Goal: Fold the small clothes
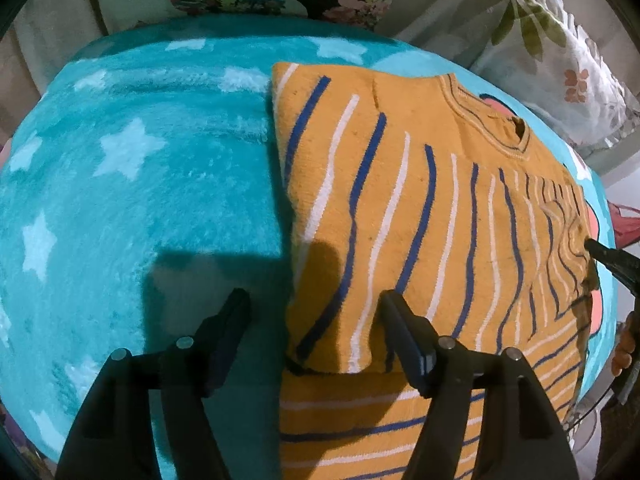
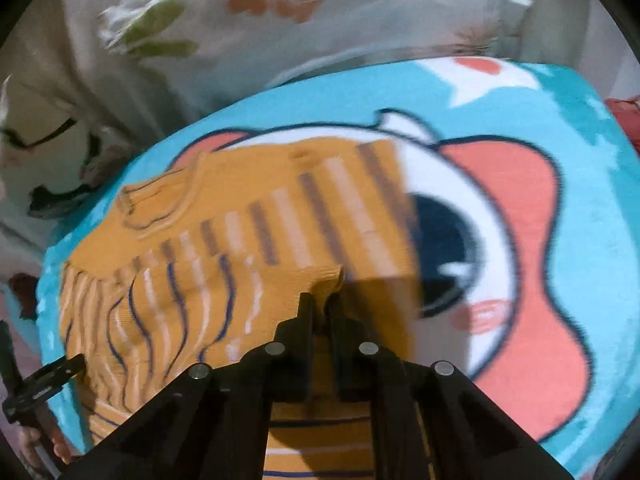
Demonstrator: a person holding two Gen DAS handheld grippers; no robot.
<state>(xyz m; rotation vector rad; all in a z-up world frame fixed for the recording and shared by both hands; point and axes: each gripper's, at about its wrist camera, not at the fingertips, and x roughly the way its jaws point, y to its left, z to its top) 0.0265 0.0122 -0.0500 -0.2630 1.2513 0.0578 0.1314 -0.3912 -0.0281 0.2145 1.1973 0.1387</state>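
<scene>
Right claw [image 2: 320, 300] pinches a fold of the orange striped sweater [image 1: 420, 220] — left claw [image 1: 314, 304] hangs wide open over the sweater's folded edge, on the blue star blanket [image 1: 140, 160].

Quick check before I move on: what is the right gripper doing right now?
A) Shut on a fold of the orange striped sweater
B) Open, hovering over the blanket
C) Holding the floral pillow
A: in the right wrist view the right gripper has its jaws closed, pinching a raised fold of the orange striped sweater.
</scene>
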